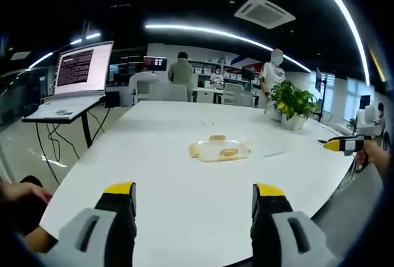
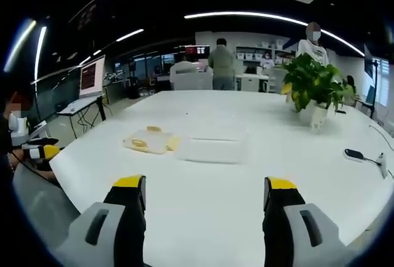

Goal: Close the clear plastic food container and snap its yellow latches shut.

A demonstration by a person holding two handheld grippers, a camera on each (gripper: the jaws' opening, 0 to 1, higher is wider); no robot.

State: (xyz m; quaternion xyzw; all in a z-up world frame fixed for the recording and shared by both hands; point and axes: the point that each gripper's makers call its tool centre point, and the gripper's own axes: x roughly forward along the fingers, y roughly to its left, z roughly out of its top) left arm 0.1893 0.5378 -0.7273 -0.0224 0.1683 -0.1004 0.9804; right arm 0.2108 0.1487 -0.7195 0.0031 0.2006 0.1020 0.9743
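Observation:
The clear plastic container [image 1: 217,150] sits open on the white table [image 1: 184,218], with yellow latches on its sides. In the right gripper view the container [image 2: 149,141] has its clear lid [image 2: 212,149] lying flat on the table [image 2: 209,230] just beside it. My left gripper [image 1: 194,193] is open, well short of the container, with nothing between its jaws. My right gripper [image 2: 205,184] is also open and empty, short of the lid. The right gripper [image 1: 341,145] also shows off the table's far side, and the left gripper [image 2: 40,151] shows beyond the table's edge.
A potted plant [image 2: 314,85] stands on the table behind the container, also visible as the plant [image 1: 292,104]. A small black device with a cable [image 2: 356,154] lies near it. A laptop on a stand [image 1: 80,73] is beside the table. People stand at the back.

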